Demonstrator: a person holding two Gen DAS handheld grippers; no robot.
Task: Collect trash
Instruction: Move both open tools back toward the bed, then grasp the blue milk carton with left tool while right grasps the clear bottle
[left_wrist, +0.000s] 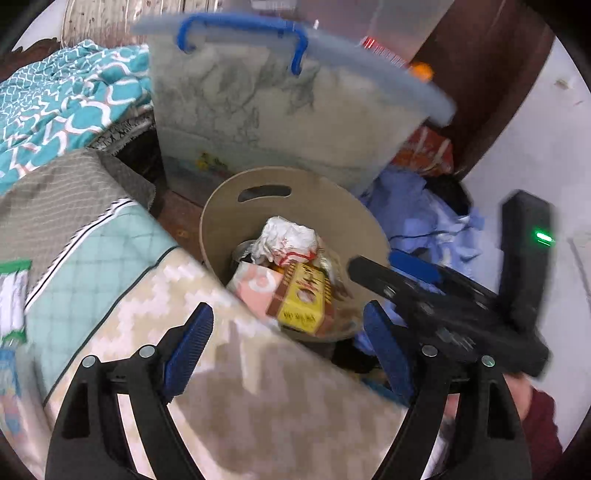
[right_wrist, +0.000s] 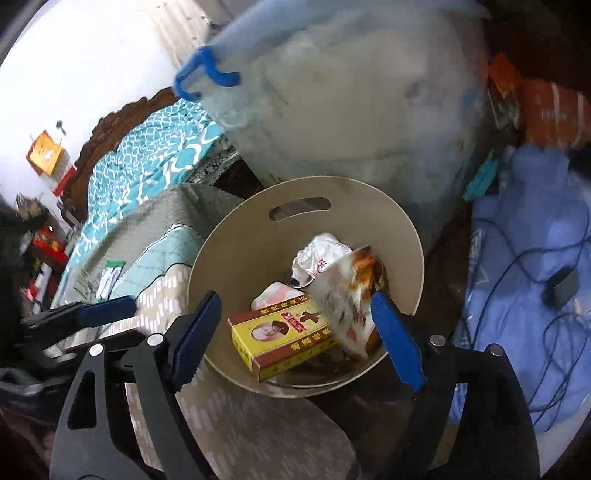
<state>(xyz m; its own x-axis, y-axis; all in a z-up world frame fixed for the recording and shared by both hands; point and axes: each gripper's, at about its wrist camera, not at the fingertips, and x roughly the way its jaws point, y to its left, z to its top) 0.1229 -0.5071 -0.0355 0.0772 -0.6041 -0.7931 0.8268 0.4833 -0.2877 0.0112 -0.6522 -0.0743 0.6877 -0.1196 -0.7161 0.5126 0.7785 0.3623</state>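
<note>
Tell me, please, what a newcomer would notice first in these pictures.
First, the round beige plastic bin in the middle, holding a yellow and brown cardboard box and a crumpled white wrapper. Behind it stands a large translucent storage tub with blue handles. Both tongs, right and left, hang open over the bin.

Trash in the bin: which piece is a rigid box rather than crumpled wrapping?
The yellow and brown carton lying flat at the near side of the beige bin. The white wrapper ball and the plastic snack bag beside it are crumpled.
</note>
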